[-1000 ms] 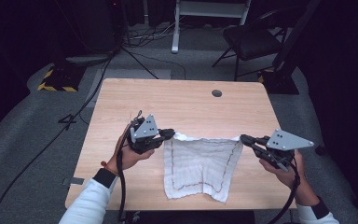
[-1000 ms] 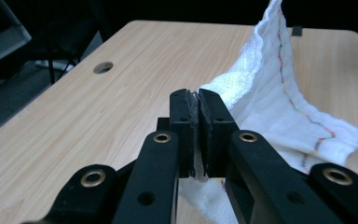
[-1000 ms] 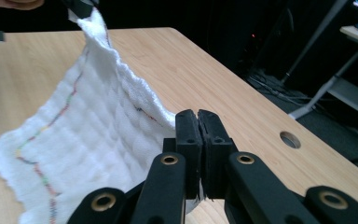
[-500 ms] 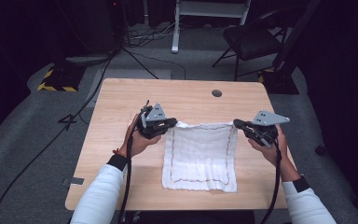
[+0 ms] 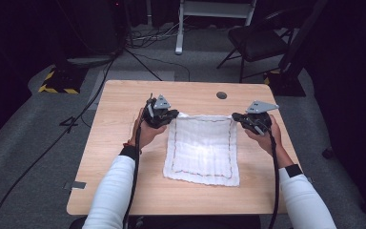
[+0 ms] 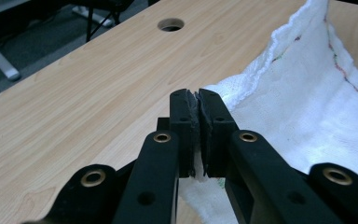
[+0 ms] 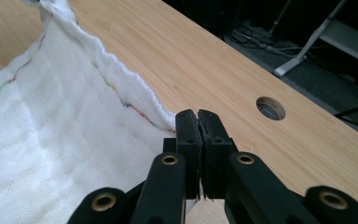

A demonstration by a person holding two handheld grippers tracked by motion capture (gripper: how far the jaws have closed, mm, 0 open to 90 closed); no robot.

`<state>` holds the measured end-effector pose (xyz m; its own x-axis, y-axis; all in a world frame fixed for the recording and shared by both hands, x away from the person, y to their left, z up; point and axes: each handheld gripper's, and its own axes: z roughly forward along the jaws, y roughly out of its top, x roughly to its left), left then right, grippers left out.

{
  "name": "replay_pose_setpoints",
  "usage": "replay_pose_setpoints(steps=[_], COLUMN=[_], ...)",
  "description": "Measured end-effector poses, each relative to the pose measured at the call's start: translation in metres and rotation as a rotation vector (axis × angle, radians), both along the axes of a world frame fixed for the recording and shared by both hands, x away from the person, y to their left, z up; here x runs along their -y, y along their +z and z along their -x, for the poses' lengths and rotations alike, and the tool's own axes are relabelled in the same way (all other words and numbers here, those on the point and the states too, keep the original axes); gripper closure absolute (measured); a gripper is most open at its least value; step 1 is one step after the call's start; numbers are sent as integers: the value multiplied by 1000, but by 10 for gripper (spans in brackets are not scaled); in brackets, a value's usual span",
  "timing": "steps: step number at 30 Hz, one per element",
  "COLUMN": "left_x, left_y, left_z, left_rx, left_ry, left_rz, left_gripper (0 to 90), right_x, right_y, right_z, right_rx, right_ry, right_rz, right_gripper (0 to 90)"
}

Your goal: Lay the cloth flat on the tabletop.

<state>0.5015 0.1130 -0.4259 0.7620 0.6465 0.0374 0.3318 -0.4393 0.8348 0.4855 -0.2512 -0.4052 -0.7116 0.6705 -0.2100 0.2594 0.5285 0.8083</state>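
White cloth (image 5: 203, 150) lies on the wooden table (image 5: 119, 143), roughly centre, near edge flat, far edge lifted slightly at both far corners. Coloured stitch line runs just inside the hem.

Left gripper (image 5: 167, 115) at cloth's far-left corner; right gripper (image 5: 238, 117) at far-right corner. In the high view the corners themselves are hidden under the gripper bodies & grey plates, so the pinch can't be made out from there.

Left gripper view: gripper (image 6: 198, 100) w/ jaws pressed together, thin bit of cloth (image 6: 307, 121) caught between the pads, frayed white showing below the pads. Rest of cloth rises to the right, top corner cut off by frame edge.

Right gripper view: gripper (image 7: 197, 116) likewise clamped on the cloth (image 7: 51, 140) corner; hem runs up to the pads from the left, a scrap of white shows under them. How much fabric is inside either grip: can't tell.

Round cable hole (image 5: 221, 95) in the table beyond the cloth, well apart from it. Person's forearms in white sleeves come in from bottom, cut off at frame edge. Chair (image 5: 262, 40) and floor cables behind the table sit in dark, detail hard to read.
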Motion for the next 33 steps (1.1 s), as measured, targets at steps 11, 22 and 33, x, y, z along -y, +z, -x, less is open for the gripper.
replay_pose_setpoints(steps=[11, 22, 33], left_x=[11, 10, 9], left_y=[-15, -17, -19], left_z=[-28, -44, -16], left_rx=[-34, -44, -51], left_ry=[58, 158, 123], left_rz=[-76, -118, -120], left_gripper=[850, 730, 379], right_x=[-13, -19, -5], right_y=[-19, -32, -37], right_z=[-38, -61, -44], right_rx=[-31, -42, -81], right_ry=[-74, -145, -127], right_rz=[50, 61, 17], right_gripper=[880, 798, 533])
